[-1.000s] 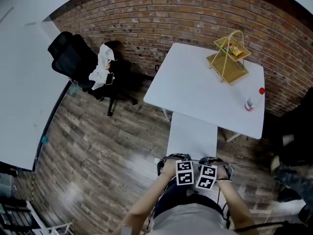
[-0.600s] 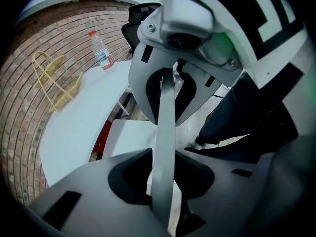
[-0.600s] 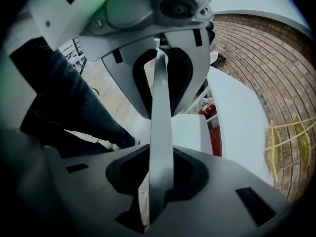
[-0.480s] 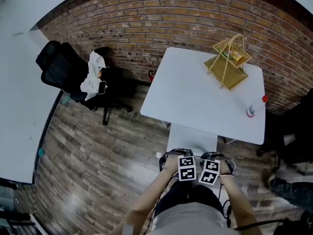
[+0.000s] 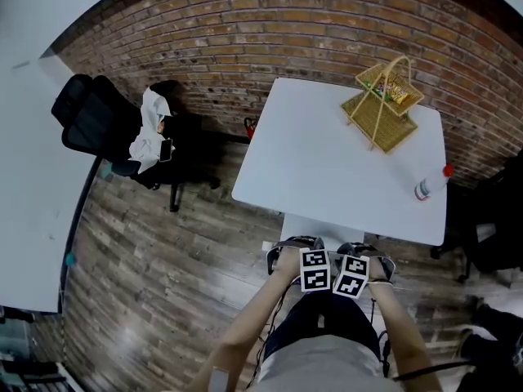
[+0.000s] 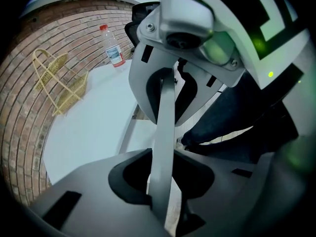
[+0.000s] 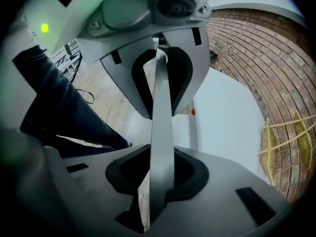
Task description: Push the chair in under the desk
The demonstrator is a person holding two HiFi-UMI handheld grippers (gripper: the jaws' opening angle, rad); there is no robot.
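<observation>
View from above, looking steeply down. At the bottom centre a person's two bare forearms reach forward, each hand holding a set of tongs, the two sets side by side and nearly touching. The left tongs (image 5: 292, 250) and the right tongs (image 5: 366, 256) each pinch a thin pale panel, the back edge of a chair (image 5: 317, 224). In both gripper views that panel runs straight up between the two halves of the tongs, which are closed against it.

Only a narrow strip of the chair shows. It sits between the tongs and the near edge of a white worktop (image 5: 327, 153) that fills the centre right of the frame.

On the worktop's far right corner stands a wicker basket (image 5: 382, 104) with a tall hoop handle. Near the right edge lies a clear bottle (image 5: 430, 186) with a red cap.

At the upper left a black office chair (image 5: 94, 121) stands well apart, with a white cloth (image 5: 149, 133) draped on it. A brick wall (image 5: 270, 31) curves across the top. The floor (image 5: 163, 260) is grey-brown wood planks. A second white surface (image 5: 33, 178) runs down the left edge.
</observation>
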